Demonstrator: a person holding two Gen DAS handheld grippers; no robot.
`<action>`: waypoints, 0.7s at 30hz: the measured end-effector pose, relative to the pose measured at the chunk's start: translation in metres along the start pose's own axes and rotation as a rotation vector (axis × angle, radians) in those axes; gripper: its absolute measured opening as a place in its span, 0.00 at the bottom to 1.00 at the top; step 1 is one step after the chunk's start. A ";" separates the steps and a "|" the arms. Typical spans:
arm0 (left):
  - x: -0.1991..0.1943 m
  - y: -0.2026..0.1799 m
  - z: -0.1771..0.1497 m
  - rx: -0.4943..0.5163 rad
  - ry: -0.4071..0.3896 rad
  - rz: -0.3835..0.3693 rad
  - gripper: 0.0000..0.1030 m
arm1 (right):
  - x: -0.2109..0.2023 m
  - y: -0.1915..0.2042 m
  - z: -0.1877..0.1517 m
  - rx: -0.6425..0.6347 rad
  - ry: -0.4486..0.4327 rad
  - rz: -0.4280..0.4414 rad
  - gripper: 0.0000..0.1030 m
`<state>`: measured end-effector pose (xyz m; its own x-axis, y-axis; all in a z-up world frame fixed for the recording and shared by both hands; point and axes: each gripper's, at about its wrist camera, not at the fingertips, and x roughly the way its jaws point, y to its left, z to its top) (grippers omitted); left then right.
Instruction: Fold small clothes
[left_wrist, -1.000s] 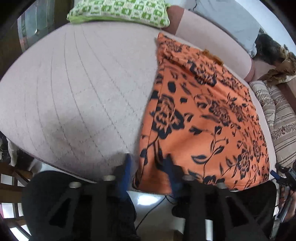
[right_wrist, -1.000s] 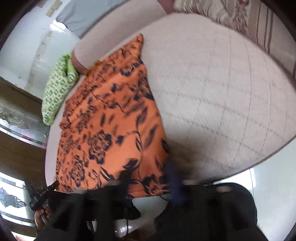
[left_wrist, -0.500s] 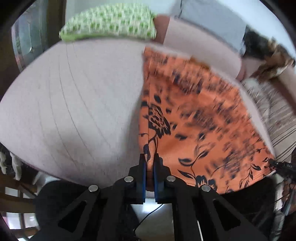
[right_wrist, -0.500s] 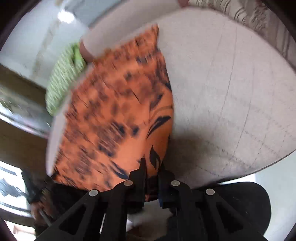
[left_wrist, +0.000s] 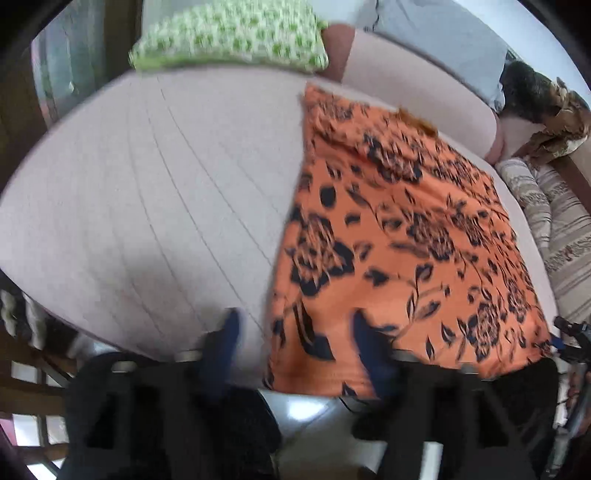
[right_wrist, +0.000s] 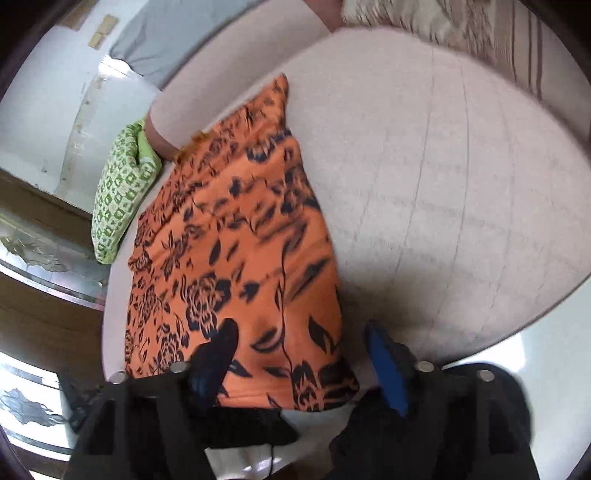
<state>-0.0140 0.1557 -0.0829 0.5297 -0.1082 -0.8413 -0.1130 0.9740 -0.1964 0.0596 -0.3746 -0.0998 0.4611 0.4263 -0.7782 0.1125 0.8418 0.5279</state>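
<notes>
Across the pale quilted bed (left_wrist: 147, 206) lay an orange garment with black flowers (left_wrist: 399, 236), spread flat, its near hem hanging over the mattress edge. It looked thin, light and limp, best pinched at the near hem corners. Both the left gripper (left_wrist: 293, 332) and right gripper (right_wrist: 301, 341) had just been opening, jaws spread over those corners, grasping nothing.

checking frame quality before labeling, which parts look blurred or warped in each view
Left wrist view: orange floral cloth and green pillow smeared by motion blur, fisheye bowing the bed. Right wrist view: the print streaks near the cloth's right edge, quilt lines curve, dark vignette at corners.
</notes>
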 end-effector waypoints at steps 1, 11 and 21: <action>0.002 0.000 0.000 -0.003 -0.007 0.006 0.69 | 0.000 0.000 0.000 -0.003 0.005 -0.012 0.72; 0.011 -0.011 0.000 0.025 0.076 -0.039 0.06 | 0.008 0.004 -0.003 0.021 0.107 0.109 0.13; 0.041 -0.010 -0.001 0.015 0.155 -0.053 0.57 | 0.025 -0.004 0.004 0.023 0.121 0.048 0.68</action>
<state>0.0081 0.1417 -0.1157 0.3984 -0.1876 -0.8978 -0.0752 0.9689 -0.2358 0.0739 -0.3684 -0.1195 0.3567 0.5037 -0.7868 0.1139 0.8124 0.5718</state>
